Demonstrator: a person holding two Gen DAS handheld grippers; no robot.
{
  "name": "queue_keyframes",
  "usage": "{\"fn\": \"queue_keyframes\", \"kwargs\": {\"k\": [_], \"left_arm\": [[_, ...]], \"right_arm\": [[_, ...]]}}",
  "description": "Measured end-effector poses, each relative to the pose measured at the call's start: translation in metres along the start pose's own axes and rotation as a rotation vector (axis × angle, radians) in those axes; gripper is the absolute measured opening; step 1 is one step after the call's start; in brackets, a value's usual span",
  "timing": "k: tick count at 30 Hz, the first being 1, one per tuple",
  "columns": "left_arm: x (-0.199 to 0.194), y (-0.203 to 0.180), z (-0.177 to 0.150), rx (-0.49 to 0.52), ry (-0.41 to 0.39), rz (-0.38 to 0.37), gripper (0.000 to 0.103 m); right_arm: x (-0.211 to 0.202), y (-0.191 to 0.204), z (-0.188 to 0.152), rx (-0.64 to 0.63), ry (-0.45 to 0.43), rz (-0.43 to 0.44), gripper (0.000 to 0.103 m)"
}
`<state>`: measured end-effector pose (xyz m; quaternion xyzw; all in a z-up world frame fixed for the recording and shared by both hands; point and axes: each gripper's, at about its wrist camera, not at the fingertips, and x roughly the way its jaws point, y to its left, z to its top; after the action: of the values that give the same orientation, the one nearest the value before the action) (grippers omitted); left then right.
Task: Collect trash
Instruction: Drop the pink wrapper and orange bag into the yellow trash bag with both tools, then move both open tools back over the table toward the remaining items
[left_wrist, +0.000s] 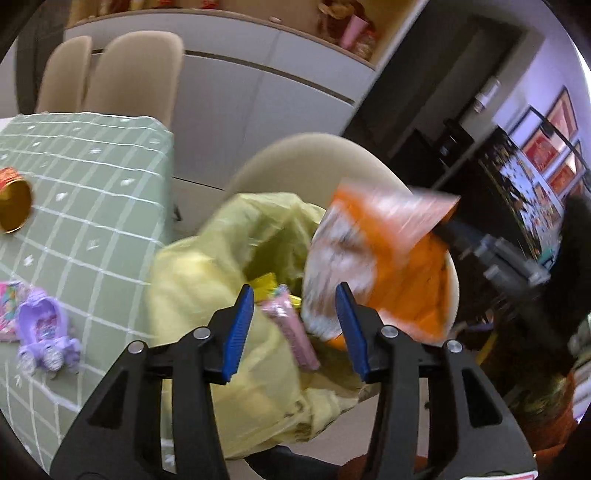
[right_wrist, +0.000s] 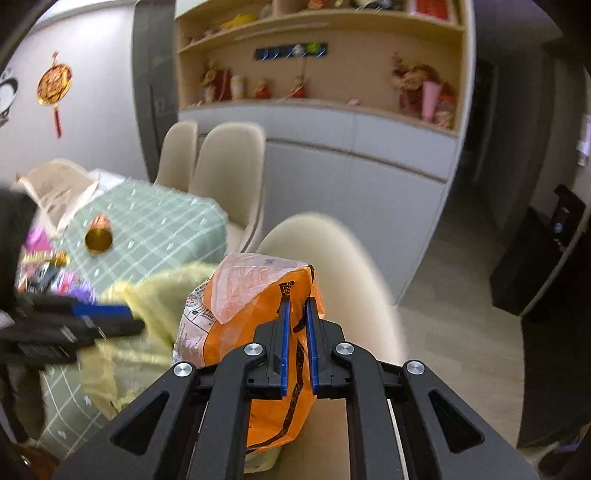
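Trash collection at a dining chair (right_wrist: 343, 266): the right gripper (right_wrist: 297, 332) pinches an orange snack bag (right_wrist: 255, 295) above a yellow trash bag (left_wrist: 207, 280) slumped on the seat. The left gripper (left_wrist: 295, 328) hangs over the bag's mouth, spread and empty, a pink wrapper (left_wrist: 295, 328) lying inside below it. Left, a gold cup (left_wrist: 13, 206) and purple toy (left_wrist: 44, 332) sit on the green checked tabletop (left_wrist: 92, 206).

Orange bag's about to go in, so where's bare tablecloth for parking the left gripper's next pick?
Bare cloth runs between the gold cup and the table's chair-side edge. Crowded: the purple toy and wrappers at the near corner, and the yellow trash bag on the chair.
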<state>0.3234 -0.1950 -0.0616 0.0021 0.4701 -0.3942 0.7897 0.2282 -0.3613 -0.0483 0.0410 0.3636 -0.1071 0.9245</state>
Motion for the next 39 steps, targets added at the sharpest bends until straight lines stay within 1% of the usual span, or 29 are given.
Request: {"fn": "queue_keyframes", "kwargs": {"k": [4, 7, 11, 14, 17, 20, 22, 24, 26, 29, 34, 38, 39], "left_arm": [[-0.025, 0.020, -0.009, -0.059, -0.032, 0.053, 0.044], [-0.041, 0.037, -0.015, -0.102, -0.041, 0.094, 0.044], [-0.058, 0.053, -0.024, -0.144, -0.052, 0.138, 0.044], [-0.065, 0.065, -0.028, -0.176, -0.050, 0.165, 0.044], [-0.072, 0.077, -0.033, -0.197, -0.043, 0.181, 0.044], [-0.078, 0.088, -0.037, -0.208, -0.045, 0.191, 0.045], [-0.081, 0.097, -0.039, -0.222, -0.046, 0.192, 0.046], [-0.086, 0.107, -0.041, -0.236, -0.048, 0.194, 0.046], [-0.090, 0.115, -0.043, -0.244, -0.051, 0.198, 0.046], [-0.098, 0.129, -0.045, -0.265, -0.064, 0.202, 0.046], [-0.117, 0.156, -0.054, -0.304, -0.086, 0.219, 0.046], [-0.137, 0.180, -0.067, -0.344, -0.108, 0.240, 0.046], [-0.142, 0.184, -0.070, -0.351, -0.113, 0.246, 0.046]], "right_arm": [[0.041, 0.029, -0.020, -0.034, 0.091, 0.067, 0.010], [0.065, 0.049, -0.027, -0.052, 0.134, 0.102, 0.010], [0.090, 0.064, -0.031, -0.030, 0.191, 0.154, 0.010], [0.103, 0.070, -0.033, -0.026, 0.217, 0.147, 0.010], [0.107, 0.067, -0.033, -0.002, 0.224, 0.125, 0.010], [0.103, 0.056, -0.029, 0.058, 0.213, 0.108, 0.011], [0.100, 0.051, -0.024, 0.074, 0.202, 0.100, 0.015], [0.091, 0.046, -0.020, 0.092, 0.182, 0.119, 0.029], [0.078, 0.044, -0.016, 0.096, 0.155, 0.106, 0.033], [0.059, 0.044, -0.009, 0.098, 0.111, 0.060, 0.033], [0.037, 0.057, 0.008, 0.096, 0.048, 0.029, 0.033], [0.024, 0.079, 0.022, 0.088, 0.008, 0.067, 0.034], [0.022, 0.091, 0.028, 0.074, -0.006, 0.094, 0.034]]}}
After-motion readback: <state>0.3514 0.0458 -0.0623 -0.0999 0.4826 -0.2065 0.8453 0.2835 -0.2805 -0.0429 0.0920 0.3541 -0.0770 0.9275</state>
